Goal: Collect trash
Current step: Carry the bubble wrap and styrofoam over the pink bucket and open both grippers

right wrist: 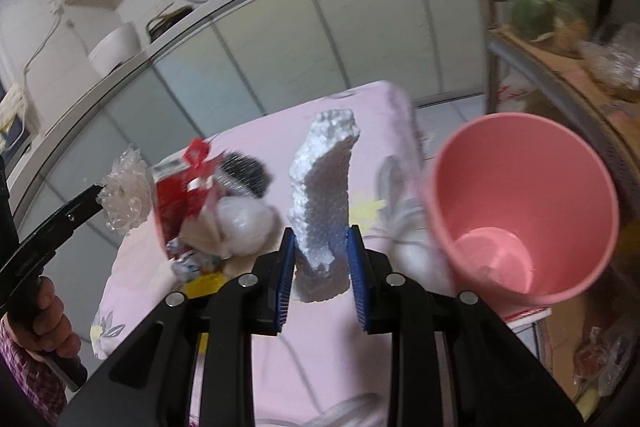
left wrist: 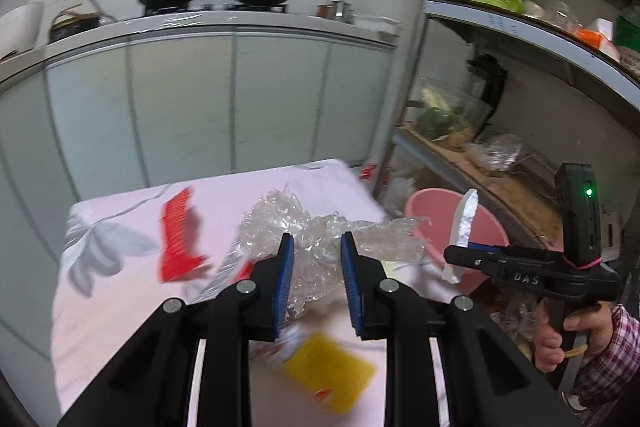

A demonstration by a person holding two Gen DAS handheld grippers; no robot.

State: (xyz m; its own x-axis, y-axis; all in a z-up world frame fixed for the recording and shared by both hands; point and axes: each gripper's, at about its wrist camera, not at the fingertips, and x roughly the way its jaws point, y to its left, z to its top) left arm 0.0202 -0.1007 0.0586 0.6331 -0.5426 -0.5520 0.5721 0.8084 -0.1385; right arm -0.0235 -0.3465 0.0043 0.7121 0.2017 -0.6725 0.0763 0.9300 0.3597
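1. Left gripper (left wrist: 316, 263) is clamped on a crumpled wad of clear plastic wrap (left wrist: 316, 227), held above the pink floral tablecloth (left wrist: 120, 287); blue pads (left wrist: 285, 275) press its sides.
2. Right gripper (right wrist: 320, 259) pinches a white foam strip (right wrist: 324, 195) near its lower end; the strip stands upright.
3. Pink bin (right wrist: 520, 211) sits just right of the table, mouth tilted toward the right wrist camera; in the left wrist view the foam and right gripper cover part of its rim.
4. Left on the table: red wrapper (left wrist: 180, 239), yellow packet (left wrist: 332, 375), both motion-blurred, print unreadable.
5. Right wrist view shows a heap of red carton (right wrist: 176, 195), dark round item and white bag, overlapping, hard to separate.
6. A hand (left wrist: 560, 339) in a plaid sleeve grips the right handle, cut off at frame edge.
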